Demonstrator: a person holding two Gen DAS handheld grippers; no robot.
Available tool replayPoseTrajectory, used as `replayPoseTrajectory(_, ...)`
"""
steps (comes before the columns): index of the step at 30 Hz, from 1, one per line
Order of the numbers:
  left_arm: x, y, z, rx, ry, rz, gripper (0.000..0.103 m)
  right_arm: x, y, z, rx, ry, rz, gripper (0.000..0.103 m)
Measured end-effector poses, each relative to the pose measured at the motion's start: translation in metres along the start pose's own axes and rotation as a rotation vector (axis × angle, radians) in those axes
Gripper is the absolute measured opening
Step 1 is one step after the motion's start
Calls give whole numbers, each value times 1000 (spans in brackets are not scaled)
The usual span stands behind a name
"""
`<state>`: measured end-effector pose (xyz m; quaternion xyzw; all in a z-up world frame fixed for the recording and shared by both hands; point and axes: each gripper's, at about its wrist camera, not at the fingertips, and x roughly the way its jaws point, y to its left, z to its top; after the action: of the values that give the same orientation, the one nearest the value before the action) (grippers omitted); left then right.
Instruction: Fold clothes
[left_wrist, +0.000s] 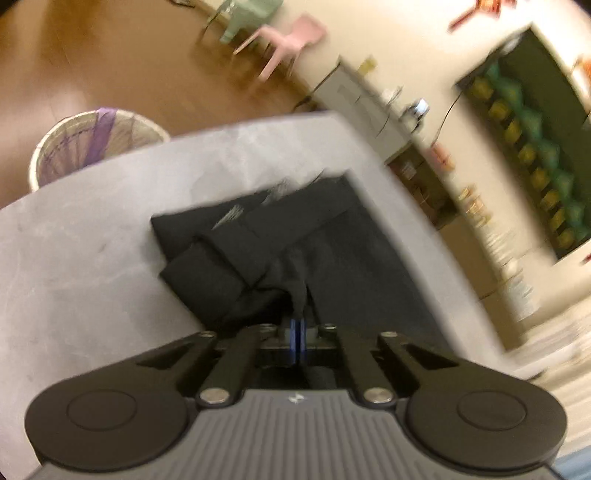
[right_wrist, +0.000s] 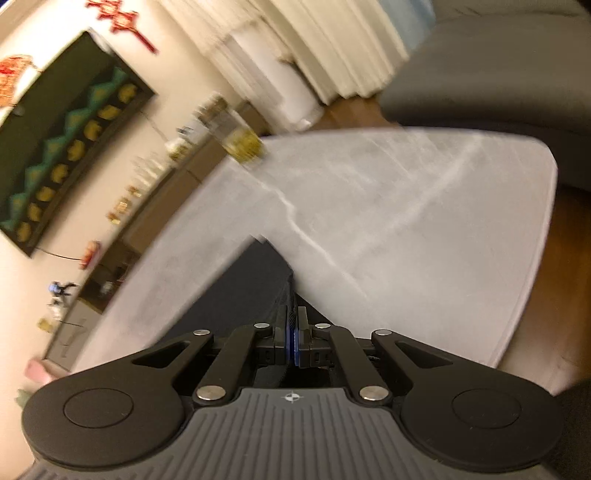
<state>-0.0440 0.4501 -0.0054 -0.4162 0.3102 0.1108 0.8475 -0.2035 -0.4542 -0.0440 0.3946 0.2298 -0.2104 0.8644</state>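
Both frames were motion-blurred. Left gripper had its jaws pinched together on a bunched fold of the black garment. The garment lay partly folded on the grey marbled table, with a sleeve section doubled over at its left side. Right gripper was likewise clamped tight on an edge of the same black garment, the cloth stretching away from the tips toward a corner. A wicker basket with purple cloth stood on the wooden floor beyond the table's far edge.
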Motion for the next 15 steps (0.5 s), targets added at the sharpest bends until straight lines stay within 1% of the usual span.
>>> replayPoseTrajectory(1, 0, 7, 1, -22, 1, 32, 2, -6, 1, 2, -12, -5, 8, 0)
replayPoseTrajectory(2, 7, 13, 1, -52, 24, 64, 2, -9, -1, 2, -17, 3, 1, 0)
replayPoseTrajectory(4, 16, 15, 2, -53, 42, 84, 2, -6, -1, -1, -32, 35, -14, 0)
replayPoseTrajectory(5, 18, 9, 3, -26, 38, 106, 2, -4, 0, -3, -43, 51, -20, 0)
replayPoseTrajectory(7, 13, 3, 6, -9, 6, 112, 2, 0, 1, -7, -66, 82, -33, 0)
replayPoseTrajectory(9, 3, -3, 7, 25, -58, 113, 2, 3, 2, -11, -88, 114, -45, 0)
replayPoseTrajectory(11, 15, 4, 5, -2, -20, 179, 2, 7, 5, -13, -124, 143, -53, 0)
replayPoseTrajectory(13, 24, 7, 3, -28, 13, 216, 3, 15, 5, -16, -149, 192, -79, 0)
replayPoseTrajectory(14, 24, 5, 2, -11, 14, 226, 6, 20, 3, -17, -154, 217, -94, 1)
replayPoseTrajectory(15, 20, 4, 2, -5, 1, 232, 8, 23, 3, -17, -161, 237, -103, 1)
